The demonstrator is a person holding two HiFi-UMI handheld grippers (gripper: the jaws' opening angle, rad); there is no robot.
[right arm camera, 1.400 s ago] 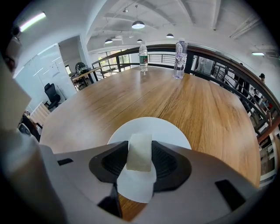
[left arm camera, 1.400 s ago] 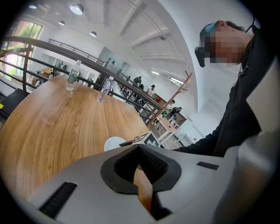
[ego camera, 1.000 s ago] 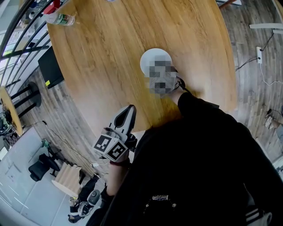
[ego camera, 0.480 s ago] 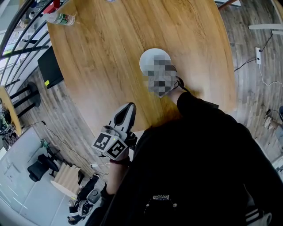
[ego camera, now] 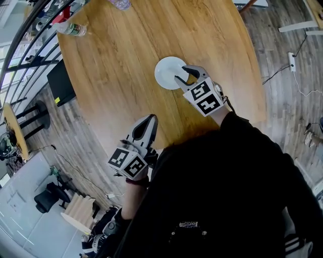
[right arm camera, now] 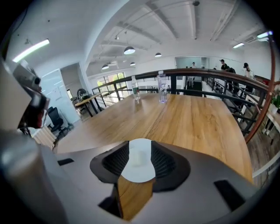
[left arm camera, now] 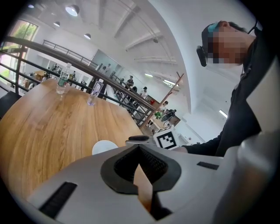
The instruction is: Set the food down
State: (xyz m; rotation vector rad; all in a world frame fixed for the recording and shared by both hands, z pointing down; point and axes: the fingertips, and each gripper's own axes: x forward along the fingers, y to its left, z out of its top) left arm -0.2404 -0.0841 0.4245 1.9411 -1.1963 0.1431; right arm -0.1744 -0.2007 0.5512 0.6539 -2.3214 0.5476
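A white plate (ego camera: 166, 70) lies on the round wooden table (ego camera: 116, 65). In the right gripper view a small pale lump of food (right arm camera: 139, 156) rests on the plate (right arm camera: 141, 173). My right gripper (ego camera: 184, 74) hovers over the plate's right edge. Its jaws have just been closing, still stand apart, and hold nothing. Looking along the right gripper (right arm camera: 140, 147), the plate shows through the gap. My left gripper (ego camera: 149, 120) is near the table's front edge, shut and empty. The left gripper (left arm camera: 139, 154) view shows the plate (left arm camera: 104, 146) and the right gripper's marker cube (left arm camera: 167, 138).
Two clear bottles (ego camera: 70, 23) (ego camera: 120, 4) stand at the table's far edge. A black monitor (ego camera: 59, 80) and chairs sit left of the table, on the wood floor. A railing (right arm camera: 197, 72) runs behind the table.
My right gripper has risen off the plate and now shows plainly above its right edge. The left gripper has hardly shifted.
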